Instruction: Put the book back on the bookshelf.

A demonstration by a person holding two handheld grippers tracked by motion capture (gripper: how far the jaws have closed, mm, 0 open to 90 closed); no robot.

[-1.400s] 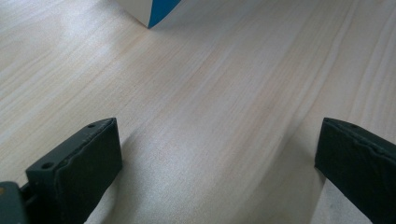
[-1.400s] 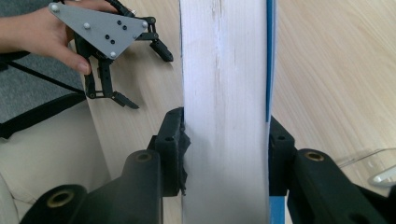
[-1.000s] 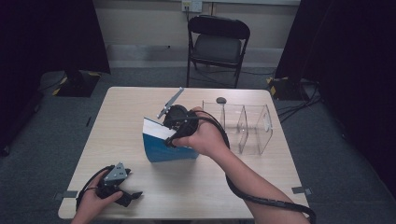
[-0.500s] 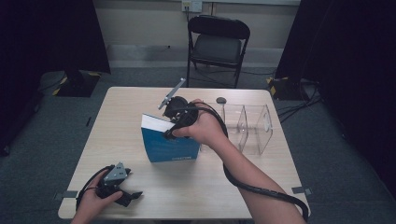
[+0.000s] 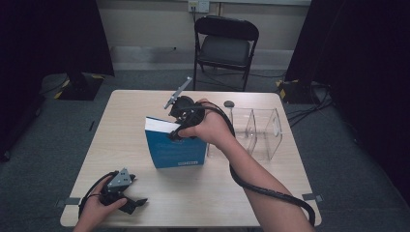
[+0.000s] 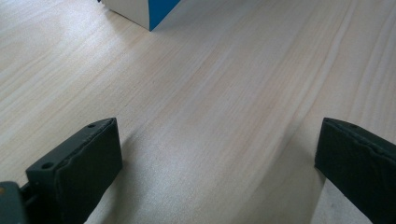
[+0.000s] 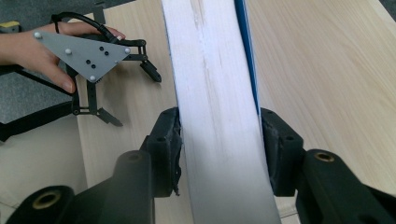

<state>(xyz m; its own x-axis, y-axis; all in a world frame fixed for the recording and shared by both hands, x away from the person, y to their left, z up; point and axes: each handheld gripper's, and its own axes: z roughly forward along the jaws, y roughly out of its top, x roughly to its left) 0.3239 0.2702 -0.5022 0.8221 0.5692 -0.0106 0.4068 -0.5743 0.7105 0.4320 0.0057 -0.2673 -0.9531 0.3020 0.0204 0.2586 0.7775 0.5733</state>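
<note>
item: blue book (image 5: 176,151), standing upright on its lower edge near the middle of the table (image 5: 270,188), blue cover facing the person, white page block (image 7: 215,102) at the top. all places below are given from this book.

right gripper (image 5: 180,126): at the book's top edge, toward its right end, held from above by the person's right hand (image 5: 212,129). in the right gripper view its two black jaws press on either side of the book, one against the white pages, one against the blue cover; clamped on the book. a grey plate sticks up behind it, and a black cable runs down along the forearm.

left gripper (image 5: 131,204): well apart from the book, toward the near left corner of the table, resting low on the wood in the person's left hand (image 5: 96,208). in the left gripper view its jaws stand wide apart with bare wood between them; the book's lower corner (image 6: 149,14) lies ahead of them.

clear plastic bins (image 5: 258,130): just right of the book, behind the right forearm, side by side.

small dark round object (image 5: 228,104): beyond the book to the right, near the far table edge; what it is cannot be told.

black folding chair (image 5: 225,41): beyond the table, behind the book.
</note>
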